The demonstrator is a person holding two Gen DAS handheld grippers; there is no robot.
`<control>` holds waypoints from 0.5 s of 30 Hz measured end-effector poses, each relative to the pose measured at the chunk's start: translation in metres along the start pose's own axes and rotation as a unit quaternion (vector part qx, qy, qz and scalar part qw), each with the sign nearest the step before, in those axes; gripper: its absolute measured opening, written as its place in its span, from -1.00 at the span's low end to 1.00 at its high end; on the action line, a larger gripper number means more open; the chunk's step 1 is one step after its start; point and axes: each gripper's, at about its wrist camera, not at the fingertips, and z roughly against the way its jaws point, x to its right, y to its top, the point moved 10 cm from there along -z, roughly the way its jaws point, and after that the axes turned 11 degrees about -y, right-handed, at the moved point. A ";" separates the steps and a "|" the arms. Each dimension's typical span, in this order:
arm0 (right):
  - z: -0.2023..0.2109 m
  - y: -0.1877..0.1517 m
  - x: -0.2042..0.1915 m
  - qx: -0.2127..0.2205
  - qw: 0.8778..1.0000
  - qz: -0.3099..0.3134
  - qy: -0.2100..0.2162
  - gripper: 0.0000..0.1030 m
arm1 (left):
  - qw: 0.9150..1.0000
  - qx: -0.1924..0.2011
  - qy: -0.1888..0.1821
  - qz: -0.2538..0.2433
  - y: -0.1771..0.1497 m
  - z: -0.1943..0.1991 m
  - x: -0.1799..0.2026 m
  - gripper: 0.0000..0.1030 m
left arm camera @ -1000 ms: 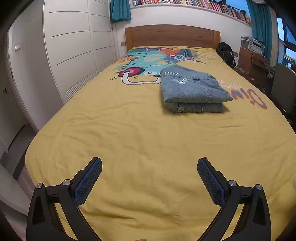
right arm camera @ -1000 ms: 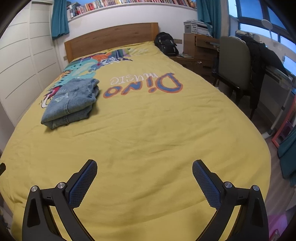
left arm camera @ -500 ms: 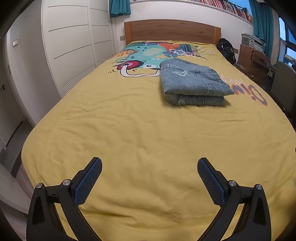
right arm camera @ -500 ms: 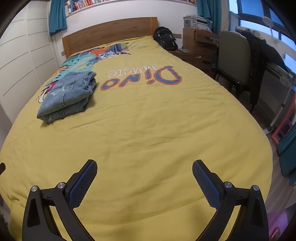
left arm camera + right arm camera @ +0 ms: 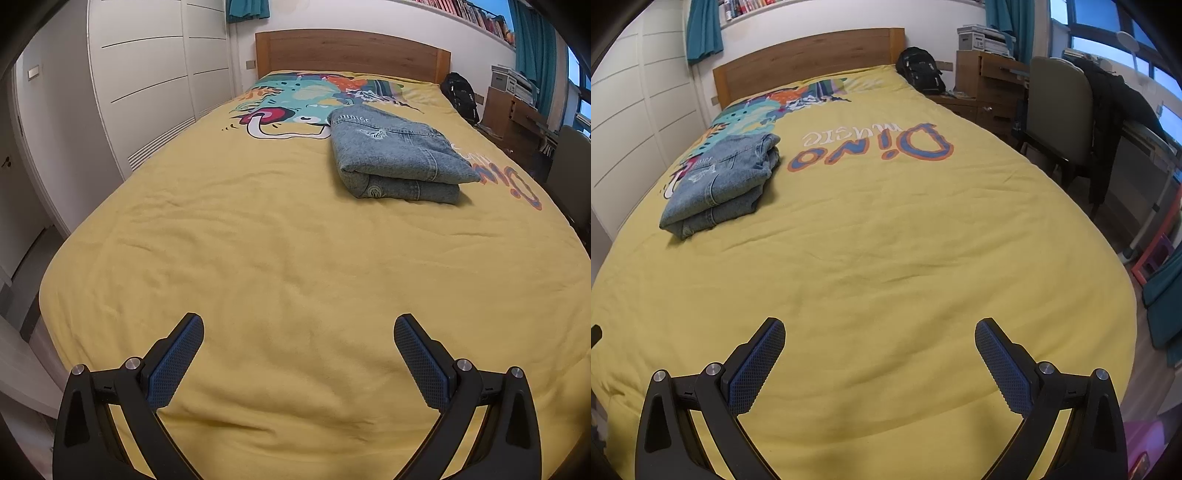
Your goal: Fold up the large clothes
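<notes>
Folded blue denim garment [image 5: 397,158] lies squared on the yellow printed duvet [image 5: 280,251], so keep your left gripper [image 5: 298,354] and right gripper [image 5: 880,356] wide open, empty, clear of it.

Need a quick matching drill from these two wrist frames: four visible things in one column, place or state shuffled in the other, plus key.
Things
1. folded denim garment
2. black backpack
3. left gripper
4. dark jacket

Places or states
A. draped over the chair back by the desk
B. open, nothing between the fingers, above the yellow bedspread
C. lying on the bed partly over the cartoon print
D. beside the bed's far corner near the headboard

Pairs: 1-C, 2-D, 3-B, 4-A
</notes>
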 end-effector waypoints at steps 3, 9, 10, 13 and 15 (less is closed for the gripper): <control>0.000 -0.001 0.000 -0.001 1.000 0.001 0.000 0.99 | 1.000 0.000 0.000 0.004 0.000 0.000 -0.003 0.98; 0.001 -0.001 -0.001 -0.001 1.000 0.003 0.000 0.99 | 1.000 0.000 -0.002 0.013 0.000 0.000 -0.007 0.97; 0.001 -0.001 -0.001 -0.001 1.000 0.003 0.000 0.99 | 1.000 0.000 -0.002 0.015 0.000 0.001 -0.007 0.97; 0.001 -0.001 -0.002 -0.001 1.000 0.005 0.001 0.99 | 1.000 0.000 -0.005 0.020 -0.001 0.000 -0.009 0.98; 0.001 -0.001 -0.003 -0.002 1.000 0.005 0.001 0.99 | 1.000 0.001 -0.004 0.021 -0.001 0.000 -0.010 0.98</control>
